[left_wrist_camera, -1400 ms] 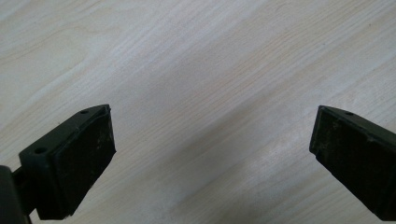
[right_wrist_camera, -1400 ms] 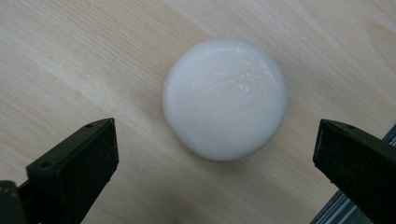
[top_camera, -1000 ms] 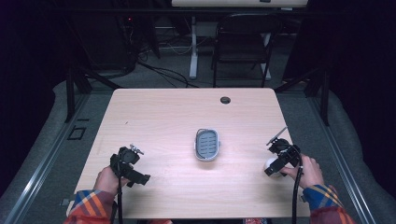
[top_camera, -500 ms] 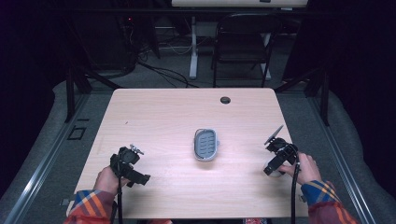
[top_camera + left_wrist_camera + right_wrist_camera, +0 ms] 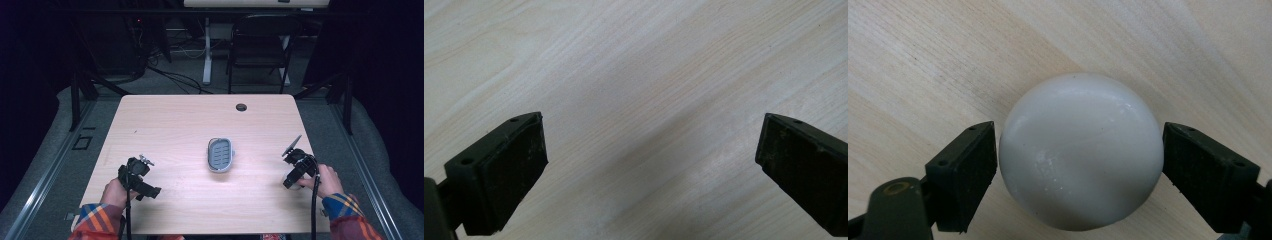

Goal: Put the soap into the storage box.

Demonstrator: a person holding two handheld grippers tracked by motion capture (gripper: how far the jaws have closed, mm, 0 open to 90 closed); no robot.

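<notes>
Plainly, pale wooden table (image 5: 170, 130), dark room.

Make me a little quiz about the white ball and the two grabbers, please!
1. True or false: the white ball sits between the right gripper's fingers.
2. The grey dish lies: A) mid-table B) on the chair C) in the left gripper.
3. What is between the left gripper's fingers?

Key: 1 true. 2 A. 3 Nothing, just bare table.
</notes>
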